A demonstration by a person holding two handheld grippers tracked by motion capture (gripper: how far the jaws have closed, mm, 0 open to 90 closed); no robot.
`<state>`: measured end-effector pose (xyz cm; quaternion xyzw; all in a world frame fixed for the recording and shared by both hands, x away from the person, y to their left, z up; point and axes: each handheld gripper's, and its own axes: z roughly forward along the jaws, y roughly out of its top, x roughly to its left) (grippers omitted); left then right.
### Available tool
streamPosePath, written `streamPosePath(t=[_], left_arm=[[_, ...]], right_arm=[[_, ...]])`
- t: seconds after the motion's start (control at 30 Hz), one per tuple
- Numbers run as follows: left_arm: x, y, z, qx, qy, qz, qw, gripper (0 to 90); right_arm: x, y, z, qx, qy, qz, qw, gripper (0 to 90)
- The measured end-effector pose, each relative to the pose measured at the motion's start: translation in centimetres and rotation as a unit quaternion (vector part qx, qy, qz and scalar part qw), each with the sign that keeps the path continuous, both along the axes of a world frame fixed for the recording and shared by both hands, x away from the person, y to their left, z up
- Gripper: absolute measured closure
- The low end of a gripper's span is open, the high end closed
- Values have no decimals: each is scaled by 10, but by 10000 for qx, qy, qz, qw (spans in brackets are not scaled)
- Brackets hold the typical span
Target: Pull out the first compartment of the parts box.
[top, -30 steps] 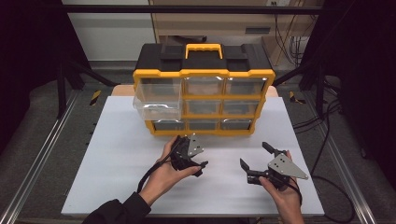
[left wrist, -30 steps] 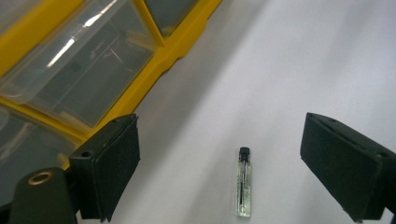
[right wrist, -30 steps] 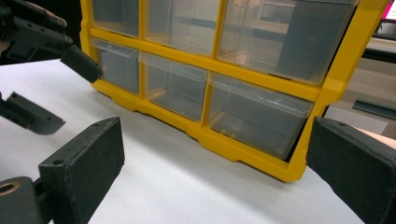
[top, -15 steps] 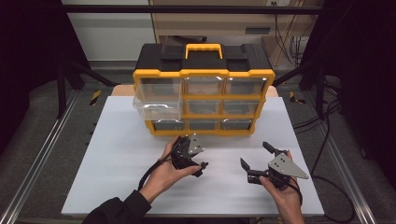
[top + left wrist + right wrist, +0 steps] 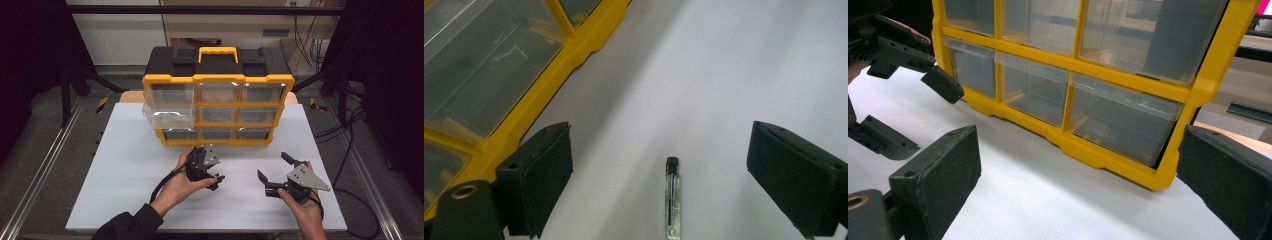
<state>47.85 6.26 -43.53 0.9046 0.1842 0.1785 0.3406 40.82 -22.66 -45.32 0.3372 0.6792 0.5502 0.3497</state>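
A small clear glass vial with a black cap (image 5: 672,200) lies flat on the white table top (image 5: 125,190), low in the left gripper view just right of centre, its cap pointing up the frame. It rests between the two black jaws of the left gripper (image 5: 671,175), which stand wide apart and touch nothing; the vial is free on the surface. Judged by its look, it is very light, stiff, smooth and breakable, and round enough to roll sideways, so the safest hold is probably across the middle of the glass body with gentle pressure, the pads meeting its long sides. To the upper left of that view runs the bottom edge of the yellow plastic organiser with clear drawers and a black top (image 5: 217,95), near the left jaw, leaving less room on that side; the table is bare to the right and above. In the high view the left gripper (image 5: 212,172) sits at lower centre, just in front of the organiser, where one clear drawer (image 5: 167,111) at the left stands pulled out. The right gripper (image 5: 272,172) is held at lower right, well apart, its jaws also spread wide and holding nothing, with open table around it.
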Motion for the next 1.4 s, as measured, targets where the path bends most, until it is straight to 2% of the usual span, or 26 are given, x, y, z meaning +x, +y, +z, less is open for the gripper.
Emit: streamPosePath(t=[0.23,0.43,0.57,0.63,0.73,0.97,1.1,1.13,1.23,1.4], left_arm=[[1,4,0,28,48,-7,10000,108],[5,12,-6,-40,199,98,9997,119],[7,14,-12,61,274,105,9996,134],[6,13,-15,63,318,204,9993,136],[6,14,-19,88,331,197,9992,150],[2,14,-24,70,527,103,9985,175],[0,15,-22,75,541,73,9985,227],[-1,14,-23,7,585,97,9982,238],[-1,16,-24,218,558,-53,9982,291],[-1,18,-27,209,632,67,9978,347]], right_arm=[[0,1,-1,-50,5,6,10000,41],[0,1,-1,-30,54,7,10000,40],[0,1,-2,-34,59,6,10000,40],[0,1,-2,-36,60,1,10000,41],[0,1,-1,-3,57,-14,10000,41],[0,0,-1,3,67,-12,10000,41],[0,1,-1,4,79,-14,10000,42],[0,0,-1,7,79,-18,10000,43],[0,0,-1,24,95,-42,9999,45],[0,-1,-1,19,98,-40,9999,45]])
